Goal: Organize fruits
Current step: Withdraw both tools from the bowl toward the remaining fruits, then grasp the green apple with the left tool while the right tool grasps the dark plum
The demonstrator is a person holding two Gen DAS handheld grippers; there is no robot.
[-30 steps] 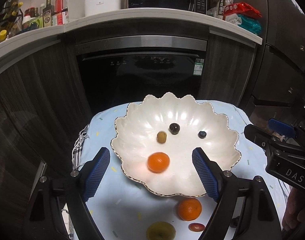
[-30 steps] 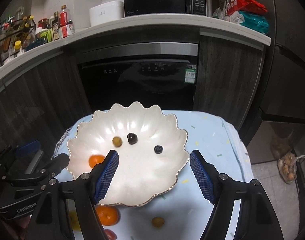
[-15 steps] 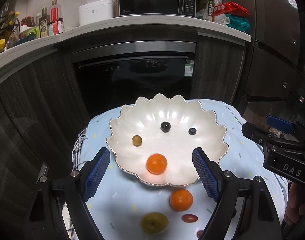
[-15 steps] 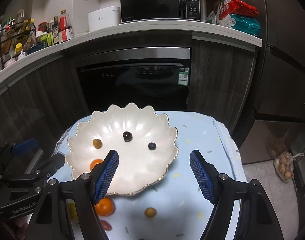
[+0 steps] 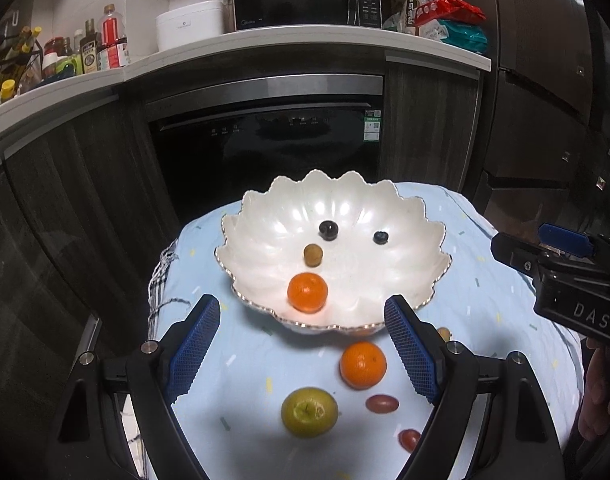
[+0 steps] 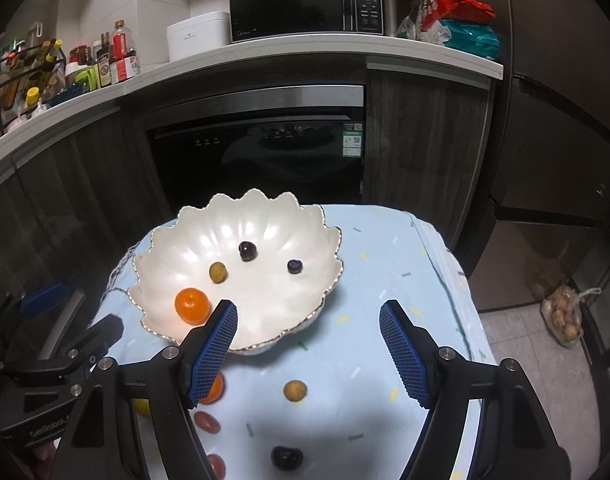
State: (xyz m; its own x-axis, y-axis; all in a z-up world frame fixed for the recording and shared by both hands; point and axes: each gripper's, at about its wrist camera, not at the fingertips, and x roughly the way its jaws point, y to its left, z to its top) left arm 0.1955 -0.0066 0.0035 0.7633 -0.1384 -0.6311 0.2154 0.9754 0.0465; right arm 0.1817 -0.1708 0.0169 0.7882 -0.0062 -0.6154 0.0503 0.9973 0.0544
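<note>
A pearly white scalloped bowl [image 5: 405, 216] holds an orange mandarin [image 5: 307, 292]; the surface's cloth [image 6: 385, 264] is pale blue with confetti flecks; a yellow-green apple [image 5: 309, 411] lies at lower centre.

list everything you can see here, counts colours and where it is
bowl: 1, white scalloped, on the table
table: 1, light blue cloth
oranges in bowl: 1, orange, near rim
small fruits in bowl: 3; tan, dark cherry-like, blue berry; centre
orange on cloth: 1, orange, in front of the bowl
green fruit: 1, yellow-green, near edge of cloth
red fruits: 2, red, beside the green fruit
tan fruit on cloth: 1, in front of bowl
dark fruit on cloth: 1, near edge
microwave: 1, black, on counter
bottles: several, counter left
left gripper: open, empty
right gripper: open, empty
</note>
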